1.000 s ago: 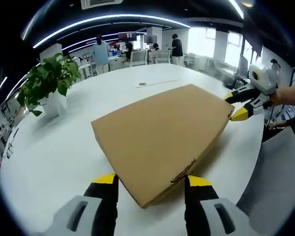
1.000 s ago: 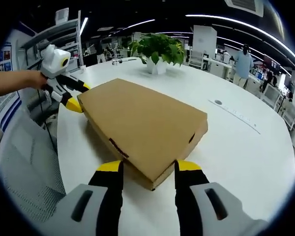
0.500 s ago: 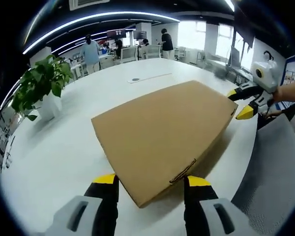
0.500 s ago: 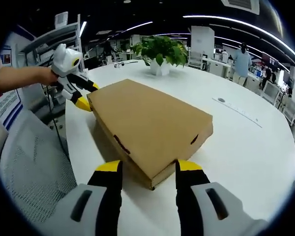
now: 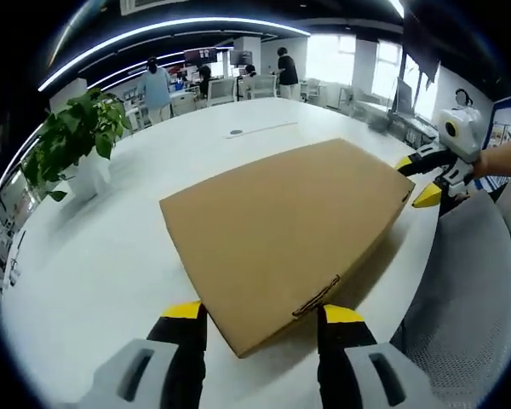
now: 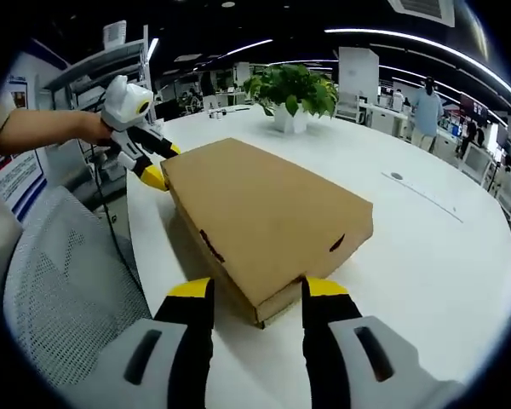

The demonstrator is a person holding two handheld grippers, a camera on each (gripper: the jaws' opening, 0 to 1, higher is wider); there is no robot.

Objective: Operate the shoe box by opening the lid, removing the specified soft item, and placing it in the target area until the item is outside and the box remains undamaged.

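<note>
On the white counter (image 5: 94, 256), the closed cardboard shoe box (image 5: 285, 221) lies flat near the edge by the mesh chair (image 6: 60, 298). Your left gripper (image 5: 257, 317) and right gripper (image 6: 249, 294) each straddle an opposite corner, jaws spread, gripping nothing. Expect thin, light cardboard that creases easily. Take hold at the lid's lower rim beside a corner and lift evenly. A potted plant (image 6: 294, 89) stands well apart.
</note>
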